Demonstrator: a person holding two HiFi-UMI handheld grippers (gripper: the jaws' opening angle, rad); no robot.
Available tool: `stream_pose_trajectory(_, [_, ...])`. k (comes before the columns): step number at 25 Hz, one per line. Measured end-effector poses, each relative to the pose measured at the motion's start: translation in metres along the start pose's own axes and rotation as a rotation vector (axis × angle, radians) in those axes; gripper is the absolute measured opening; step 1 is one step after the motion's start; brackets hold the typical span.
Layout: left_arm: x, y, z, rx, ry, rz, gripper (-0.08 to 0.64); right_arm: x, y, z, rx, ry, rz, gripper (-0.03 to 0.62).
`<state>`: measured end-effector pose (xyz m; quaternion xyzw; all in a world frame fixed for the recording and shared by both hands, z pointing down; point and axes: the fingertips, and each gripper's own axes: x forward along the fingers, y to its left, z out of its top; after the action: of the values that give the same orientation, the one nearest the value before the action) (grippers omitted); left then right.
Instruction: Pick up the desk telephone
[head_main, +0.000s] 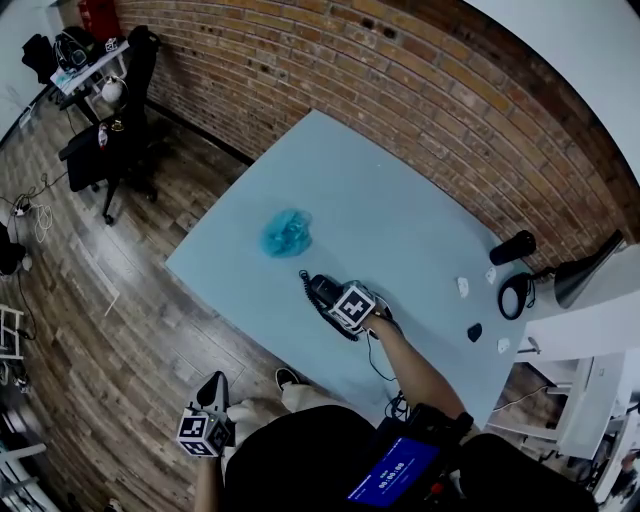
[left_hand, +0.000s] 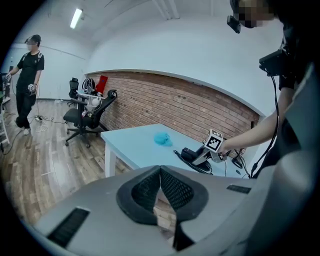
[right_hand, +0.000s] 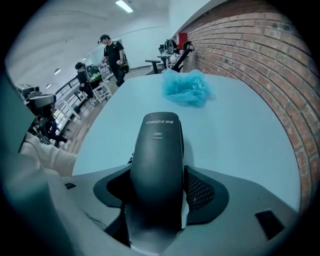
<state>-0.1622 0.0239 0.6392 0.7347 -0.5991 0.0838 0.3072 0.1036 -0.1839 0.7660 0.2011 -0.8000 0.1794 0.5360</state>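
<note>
Desk telephone (head_main: 322, 290) base mostly hidden under my right gripper (right_hand: 157, 200); its dark handset (right_hand: 157, 150) sits clamped between those jaws. Left gripper (left_hand: 160, 185) jaws together, empty.

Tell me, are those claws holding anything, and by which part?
The right gripper clamps the telephone handset across its two long sides. The left gripper is shut, empty.

One desk telephone (head_main: 322, 290), one blue net puff (head_main: 288, 232), one table (head_main: 400, 200), one office chair (head_main: 118, 145)
</note>
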Motion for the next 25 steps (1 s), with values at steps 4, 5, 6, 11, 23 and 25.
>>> stream_pose_trajectory(4, [0.000,0.005,-0.001,-0.021,-0.020,0.017,0.009,0.003,0.002,-0.007,-0.063,0.086,-0.009,0.290])
stream_pose_trajectory(5, [-0.001,0.006,-0.002,-0.027,-0.026,0.021,0.009,0.003,0.002,-0.009,-0.056,0.097,-0.010,0.290])
stream_pose_trajectory(6, [-0.003,0.008,-0.004,-0.033,-0.030,0.025,0.009,0.003,0.001,-0.011,-0.047,0.106,-0.012,0.290])
stream_pose_trajectory(11, [-0.012,0.017,-0.013,-0.061,-0.034,0.052,0.009,0.004,0.000,-0.012,0.012,0.172,-0.017,0.287])
stream_pose_trajectory(23, [-0.035,0.042,-0.022,-0.104,-0.053,0.114,0.009,0.005,0.001,-0.013,0.017,0.202,-0.013,0.282])
stream_pose_trajectory(25, [-0.034,0.040,-0.027,-0.104,-0.046,0.108,0.009,0.005,0.002,-0.010,0.021,0.199,-0.015,0.276])
